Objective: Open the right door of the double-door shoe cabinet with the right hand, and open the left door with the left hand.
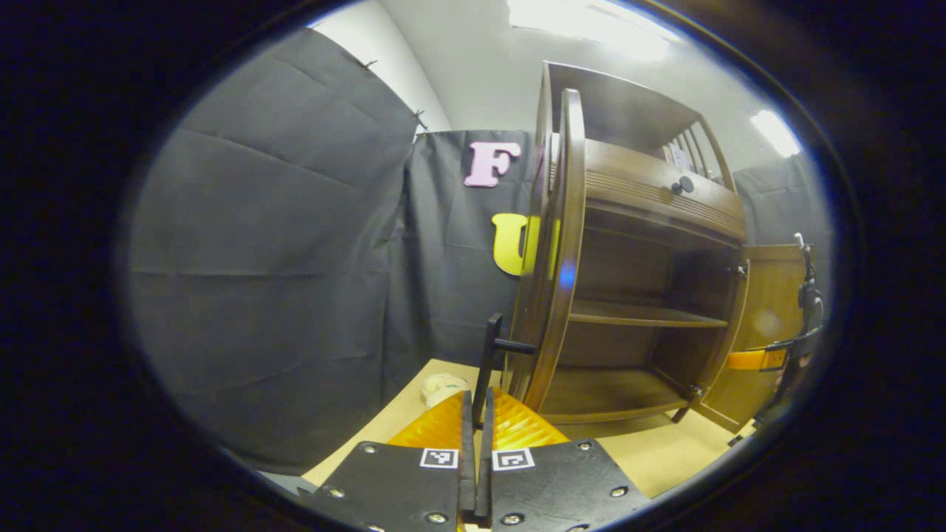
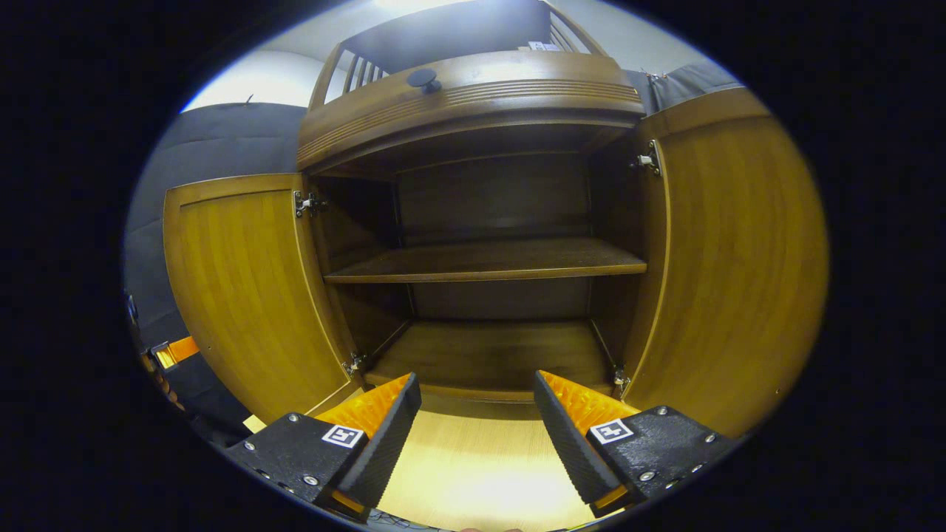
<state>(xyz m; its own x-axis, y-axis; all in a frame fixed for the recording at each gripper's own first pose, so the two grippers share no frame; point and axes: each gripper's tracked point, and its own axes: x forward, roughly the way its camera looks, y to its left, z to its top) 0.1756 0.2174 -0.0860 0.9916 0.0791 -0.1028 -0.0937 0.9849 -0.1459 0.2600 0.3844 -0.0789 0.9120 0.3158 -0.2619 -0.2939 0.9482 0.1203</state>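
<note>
Both cabinet doors open; left gripper on the handle.

Left gripper (image 1: 477, 443) is clenched on the left door's handle (image 1: 488, 355), the door (image 1: 550, 251) edge-on just beyond. Right gripper (image 2: 477, 421) is released, holding nothing, before the cabinet (image 2: 488, 258). Right door (image 2: 739, 251) stands swung wide beside the bare shelf (image 2: 488, 262).
</note>
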